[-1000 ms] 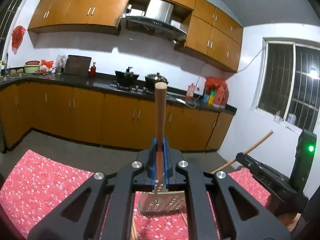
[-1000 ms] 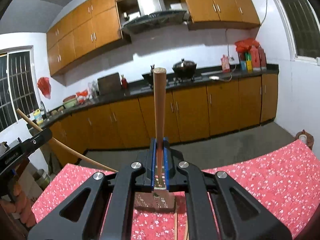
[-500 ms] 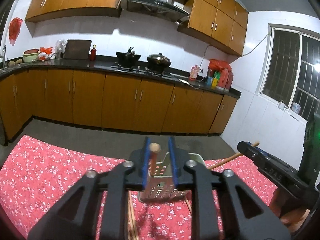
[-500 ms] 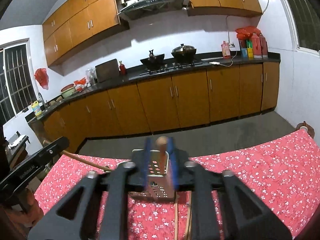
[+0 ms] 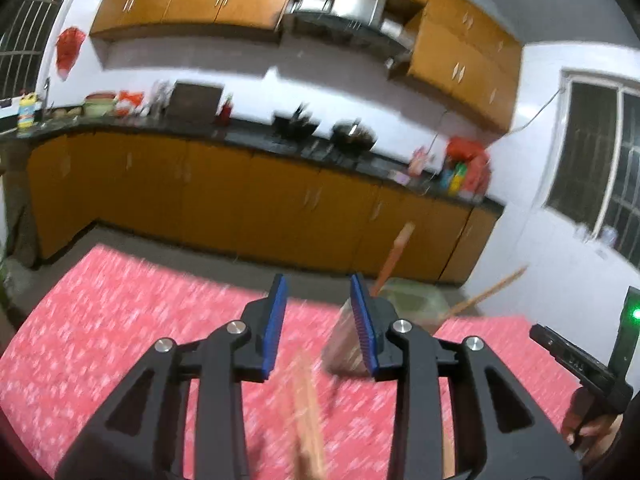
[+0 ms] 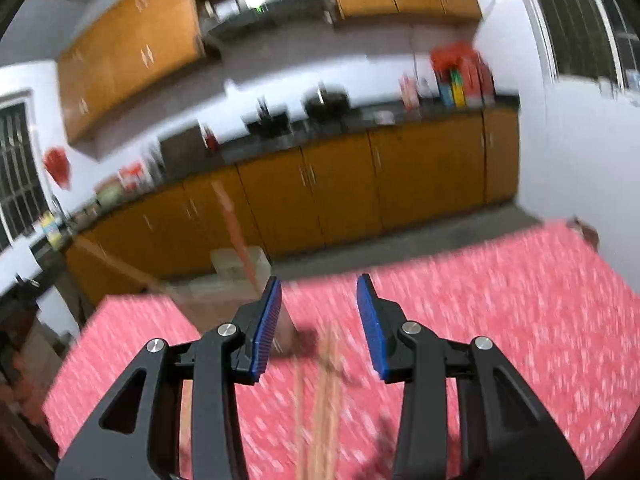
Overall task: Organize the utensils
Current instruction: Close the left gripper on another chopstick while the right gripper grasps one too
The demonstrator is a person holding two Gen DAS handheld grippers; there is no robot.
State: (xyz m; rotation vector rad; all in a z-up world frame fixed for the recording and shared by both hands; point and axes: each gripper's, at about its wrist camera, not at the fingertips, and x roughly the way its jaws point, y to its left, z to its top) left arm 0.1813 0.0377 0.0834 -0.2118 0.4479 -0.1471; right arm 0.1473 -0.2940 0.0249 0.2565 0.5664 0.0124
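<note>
The metal utensil holder (image 5: pixel 344 344) stood on the red floral tablecloth (image 5: pixel 120 320), blurred, with two wooden handles leaning out of it: one reddish wooden handle (image 5: pixel 394 256) and one paler wooden stick (image 5: pixel 486 294). In the right wrist view the holder (image 6: pixel 236 280) sat left of the gripper, the reddish handle (image 6: pixel 236 232) rising from it. Loose chopsticks (image 5: pixel 308 412) lay on the cloth in front; their number could not be told through the blur.

The left gripper (image 5: pixel 320 324) had its jaws spread wide, holding nothing, its right pad just beside the holder. The right gripper (image 6: pixel 318 326) was likewise wide apart and empty over chopsticks (image 6: pixel 324 400).

Only the left wrist view showed the other gripper's body with a green light (image 5: pixel 636 314).
</note>
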